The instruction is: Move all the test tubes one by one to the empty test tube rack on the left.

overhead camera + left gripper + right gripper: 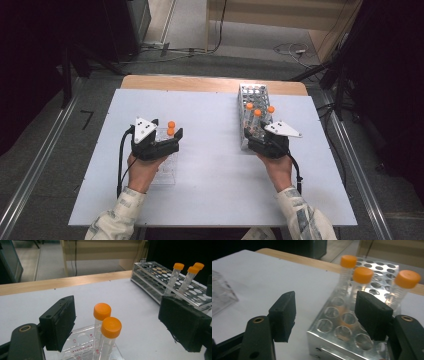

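Two clear tubes with orange caps (102,311) (111,327) stand upright in a clear plastic rack (80,345) at the table's left. My left gripper (118,312) is open wide around them, and its pads (62,322) touch neither tube. From above, this gripper (167,129) sits over the clear rack (165,172). At the right, a metal rack (332,340) holds three orange-capped tubes (363,275). My right gripper (325,307) is open at that rack's near end, with nothing gripped. The high view shows it (260,134) just in front of the metal rack (252,95).
A white board (210,165) covers the table, with a wooden edge (210,82) at the far side. The metal rack has several vacant holes. Cables trail from both grippers toward the person. Dark stands and floor cables surround the table.
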Available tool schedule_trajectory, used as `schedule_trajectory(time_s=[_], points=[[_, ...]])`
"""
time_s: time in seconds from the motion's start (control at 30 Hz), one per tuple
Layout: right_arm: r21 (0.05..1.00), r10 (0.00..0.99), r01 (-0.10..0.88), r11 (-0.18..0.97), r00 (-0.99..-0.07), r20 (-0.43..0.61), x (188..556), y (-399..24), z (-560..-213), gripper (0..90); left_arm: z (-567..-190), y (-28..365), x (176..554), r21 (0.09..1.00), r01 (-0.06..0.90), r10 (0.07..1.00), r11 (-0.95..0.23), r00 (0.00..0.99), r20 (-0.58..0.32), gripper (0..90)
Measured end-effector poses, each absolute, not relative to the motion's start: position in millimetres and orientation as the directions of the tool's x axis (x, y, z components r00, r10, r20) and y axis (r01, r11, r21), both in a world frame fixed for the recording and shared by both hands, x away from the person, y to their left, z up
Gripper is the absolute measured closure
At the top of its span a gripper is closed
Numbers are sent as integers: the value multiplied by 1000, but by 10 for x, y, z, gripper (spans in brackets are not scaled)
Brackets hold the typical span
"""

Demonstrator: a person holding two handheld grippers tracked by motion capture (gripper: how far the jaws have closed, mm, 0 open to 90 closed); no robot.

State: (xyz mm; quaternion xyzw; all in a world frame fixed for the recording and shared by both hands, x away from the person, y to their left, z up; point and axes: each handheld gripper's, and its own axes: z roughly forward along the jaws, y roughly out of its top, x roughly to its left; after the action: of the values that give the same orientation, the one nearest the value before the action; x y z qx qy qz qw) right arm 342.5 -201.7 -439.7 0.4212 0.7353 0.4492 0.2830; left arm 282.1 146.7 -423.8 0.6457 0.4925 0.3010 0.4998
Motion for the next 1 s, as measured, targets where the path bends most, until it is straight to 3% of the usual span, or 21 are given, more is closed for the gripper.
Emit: schedule_trajectory(time_s=[0.27,1.0], points=[[898,894,366,242,-445,-60,3612,-2086,-4465,474,-4250,1439,2818,942,334,936,-23,339,-97,159],[891,904,390,234,-423,-53,3833,-2071,-4617,628,-4254,1422,2812,943,333,934,-24,344,-98,175]])
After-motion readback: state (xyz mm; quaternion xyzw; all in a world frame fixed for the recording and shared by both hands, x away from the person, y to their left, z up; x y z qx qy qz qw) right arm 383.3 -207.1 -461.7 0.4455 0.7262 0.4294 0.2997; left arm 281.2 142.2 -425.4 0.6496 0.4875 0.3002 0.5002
